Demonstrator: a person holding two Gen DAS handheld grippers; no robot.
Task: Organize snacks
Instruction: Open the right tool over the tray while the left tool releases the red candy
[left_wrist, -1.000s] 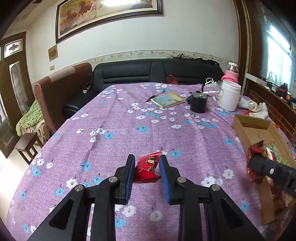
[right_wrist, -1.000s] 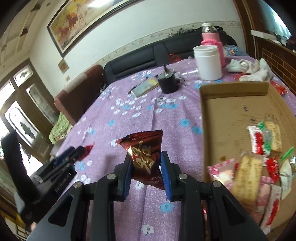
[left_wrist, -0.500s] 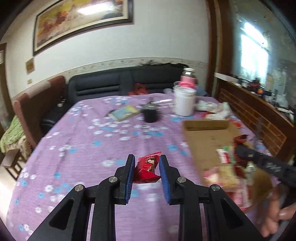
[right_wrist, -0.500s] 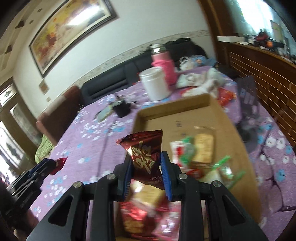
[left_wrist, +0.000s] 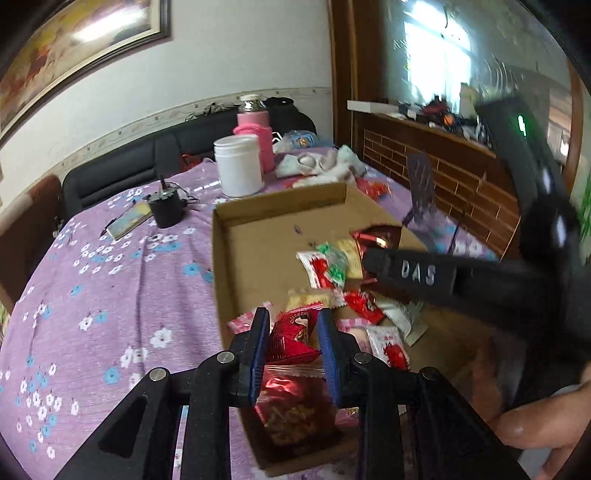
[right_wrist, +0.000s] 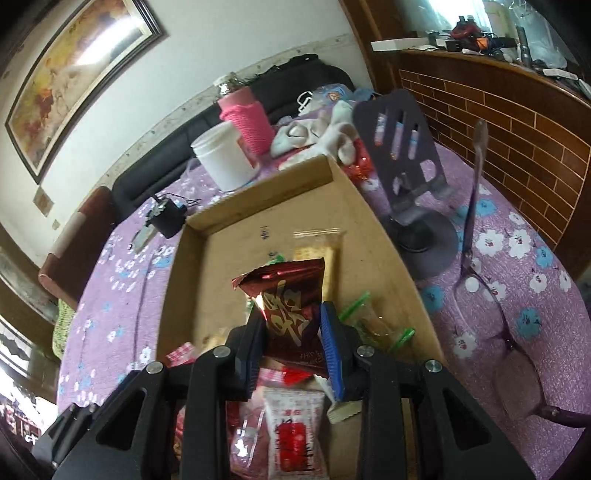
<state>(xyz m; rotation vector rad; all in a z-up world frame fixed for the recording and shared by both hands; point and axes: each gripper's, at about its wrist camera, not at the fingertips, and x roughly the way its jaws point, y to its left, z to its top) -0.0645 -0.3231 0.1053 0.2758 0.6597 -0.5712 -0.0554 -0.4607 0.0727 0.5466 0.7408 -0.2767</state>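
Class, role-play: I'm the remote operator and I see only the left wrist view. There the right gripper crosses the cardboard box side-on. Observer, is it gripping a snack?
Observer: Yes. In the right wrist view the right gripper has both fingers pressed on a dark red packet with gold writing.
Operator: Where is that packet relative to the box?
Observer: Over the cardboard box, above the snacks lying at its near end. I cannot tell whether it touches them.
Operator: Anything beside the box I should avoid?
Observer: Purple glasses lie on the tablecloth right of the box, near the phone stand, with one arm sticking up.
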